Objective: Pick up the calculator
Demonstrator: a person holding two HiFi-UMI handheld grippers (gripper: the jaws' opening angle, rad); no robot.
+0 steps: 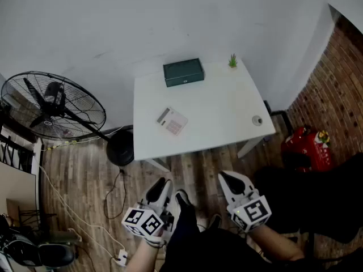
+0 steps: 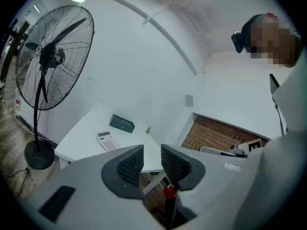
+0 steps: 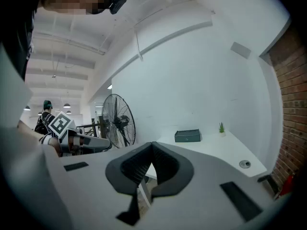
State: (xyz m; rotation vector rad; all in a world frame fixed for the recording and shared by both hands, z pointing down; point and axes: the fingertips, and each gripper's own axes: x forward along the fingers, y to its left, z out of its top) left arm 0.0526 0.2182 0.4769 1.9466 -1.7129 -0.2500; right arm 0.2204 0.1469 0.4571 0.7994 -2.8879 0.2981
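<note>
Jaws of the left gripper (image 2: 152,149) stand narrowly apart with nothing between the ribbed black pads; only floor and a table leg show through the gap. On the right gripper (image 3: 152,146) the jaws are closed tip to tip, empty. Both grippers are held low in front of the person, over the wood-plank floor (image 1: 85,180), well apart from the table and pointing roughly level toward it. Target: a small white desk calculator with a dark display and pale pink keys (image 1: 172,120), lying flat and skewed on the square white table (image 1: 227,103), in its left front part, nothing touching it. Behind it, near the far edge, sits a dark green rectangular box (image 1: 184,72). A small green potted plant (image 1: 233,61) stands at the far right corner, and a round grey cable grommet (image 1: 257,120) is near the right edge. A large black wire-guarded floor fan (image 1: 54,103) stands left of the table. A red object (image 1: 309,146) on the floor to the right is too small to identify. Judgement: approach step, barely begun, with neither gripper near the calculator. The left gripper is on the calculator's side, so it is the likelier candidate. Next move calls for stepping in, carrying one gripper over the table, opening the jaws wider than the calculator's narrow side, tilting downward and closing across its edges. The body looks thin and flat, so the pads must get low against the tabletop.
</note>
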